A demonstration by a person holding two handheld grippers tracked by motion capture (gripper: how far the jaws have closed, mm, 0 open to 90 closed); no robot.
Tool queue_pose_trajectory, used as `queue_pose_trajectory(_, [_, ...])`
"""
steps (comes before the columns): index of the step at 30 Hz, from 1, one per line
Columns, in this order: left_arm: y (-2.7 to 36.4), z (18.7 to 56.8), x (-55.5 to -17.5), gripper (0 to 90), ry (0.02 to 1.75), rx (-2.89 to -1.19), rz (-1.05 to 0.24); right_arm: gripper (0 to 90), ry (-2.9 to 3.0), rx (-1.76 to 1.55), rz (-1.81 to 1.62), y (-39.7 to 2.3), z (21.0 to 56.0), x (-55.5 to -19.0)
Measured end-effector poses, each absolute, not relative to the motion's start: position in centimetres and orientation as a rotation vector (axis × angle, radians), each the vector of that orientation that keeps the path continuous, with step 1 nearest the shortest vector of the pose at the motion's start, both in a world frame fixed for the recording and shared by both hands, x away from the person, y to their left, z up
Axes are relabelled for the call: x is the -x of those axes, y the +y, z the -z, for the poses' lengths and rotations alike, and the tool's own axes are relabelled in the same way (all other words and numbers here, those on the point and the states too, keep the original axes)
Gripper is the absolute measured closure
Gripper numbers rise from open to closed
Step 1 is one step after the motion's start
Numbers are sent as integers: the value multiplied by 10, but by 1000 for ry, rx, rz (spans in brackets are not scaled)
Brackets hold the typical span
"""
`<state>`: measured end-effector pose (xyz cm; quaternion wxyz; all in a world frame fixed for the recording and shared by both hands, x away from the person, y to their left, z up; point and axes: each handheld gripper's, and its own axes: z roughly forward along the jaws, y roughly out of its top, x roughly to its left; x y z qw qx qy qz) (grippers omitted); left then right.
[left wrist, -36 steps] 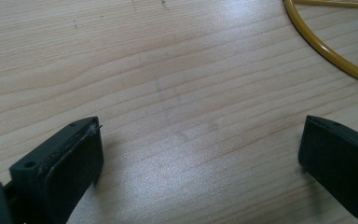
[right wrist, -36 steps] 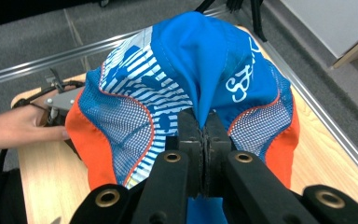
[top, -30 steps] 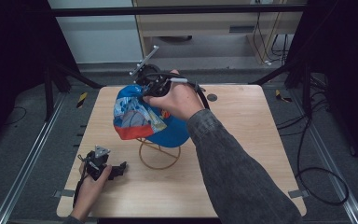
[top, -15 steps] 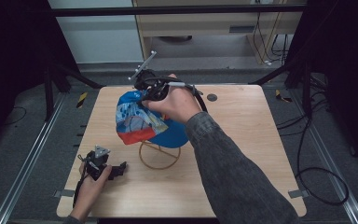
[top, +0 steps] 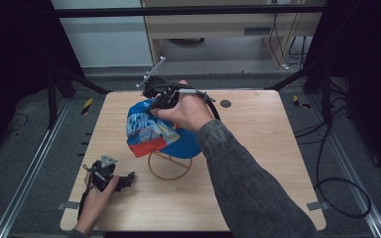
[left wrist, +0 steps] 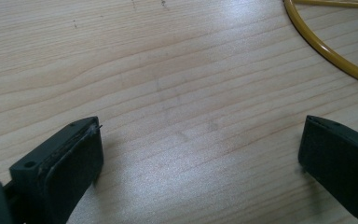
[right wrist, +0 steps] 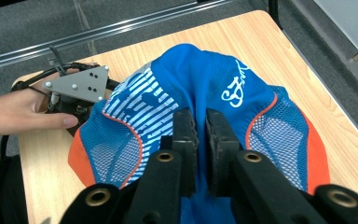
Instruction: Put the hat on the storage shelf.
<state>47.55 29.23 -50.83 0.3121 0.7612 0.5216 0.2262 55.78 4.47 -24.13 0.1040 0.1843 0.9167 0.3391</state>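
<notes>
A blue cap (top: 154,130) with white stripes, mesh sides and an orange edge hangs over a yellow wire stand (top: 152,171) at the table's middle. My right gripper (top: 155,102) is shut on a fold of the cap's crown; in the right gripper view the right gripper (right wrist: 201,125) has its jaws pinching the blue fabric (right wrist: 200,79). My left gripper (top: 127,179) rests on the table at the front left, held by a hand. In the left gripper view the left gripper (left wrist: 200,149) has its jaws wide apart over bare wood, with the stand's ring (left wrist: 326,52) ahead.
The wooden table (top: 263,148) has room on its right half. A small dark disc (top: 225,103) lies near the far edge. Metal rails and cables run along the floor on both sides. The left gripper's grey plate (right wrist: 78,84) lies just beyond the cap.
My right gripper and the pinched cap have shifted slightly, and the cap hangs a little lower and more bunched over the stand. The left gripper has stayed in place.
</notes>
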Motion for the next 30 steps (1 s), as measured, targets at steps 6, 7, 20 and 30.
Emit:
queue_pose_trajectory(6, [292, 508, -476, 0, 1376, -2008, -597, 807, 2697, -555, -1010, 41, 242, -558])
queue_pose_trajectory(7, [292, 508, -476, 0, 1376, -2008, -597, 799, 2696, -556, -1011, 40, 242, -558])
queue_pose_trajectory(20, [292, 508, -475, 0, 1378, -2006, -597, 624, 2669, -601, -1006, 36, 242, -560])
queue_pose_trajectory(30, [292, 508, -475, 0, 1378, -2006, -597, 610, 2660, -614, -1019, 31, 243, -561])
